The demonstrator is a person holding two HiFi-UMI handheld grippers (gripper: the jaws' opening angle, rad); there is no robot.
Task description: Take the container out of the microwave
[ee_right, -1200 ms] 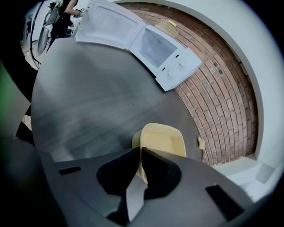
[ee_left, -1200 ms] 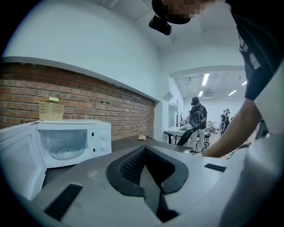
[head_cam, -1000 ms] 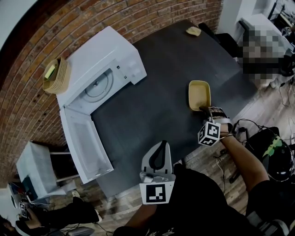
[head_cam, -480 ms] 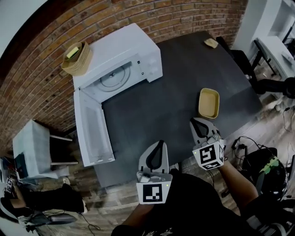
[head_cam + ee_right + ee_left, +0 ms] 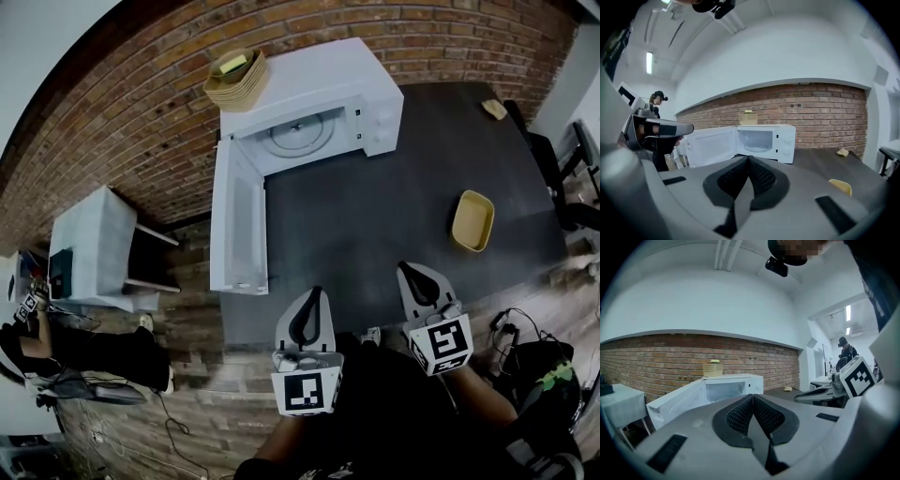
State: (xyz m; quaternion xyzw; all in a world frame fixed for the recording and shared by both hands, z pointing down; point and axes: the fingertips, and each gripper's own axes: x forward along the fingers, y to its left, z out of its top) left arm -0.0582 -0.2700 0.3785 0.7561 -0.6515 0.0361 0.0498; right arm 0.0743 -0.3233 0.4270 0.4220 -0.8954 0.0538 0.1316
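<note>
The yellow container (image 5: 472, 221) lies on the dark table (image 5: 366, 216) at its right side, out of the microwave; its rim (image 5: 841, 186) shows low right in the right gripper view. The white microwave (image 5: 314, 103) stands at the table's far end with its door (image 5: 234, 225) swung wide and its cavity (image 5: 756, 139) empty. My left gripper (image 5: 307, 298) hangs at the near table edge, shut and empty. My right gripper (image 5: 412, 270) is beside it, well clear of the container; its jaws have just closed with nothing between them.
A stack of woven baskets (image 5: 236, 79) sits on top of the microwave. A small tan object (image 5: 494, 109) lies at the table's far right corner. A white side table (image 5: 94, 246) stands left of the open door. A person (image 5: 845, 354) stands in the background.
My right gripper let go of the container, pulled back to the near table edge, rose and shut. The left gripper shifted slightly. The head view swung left.
</note>
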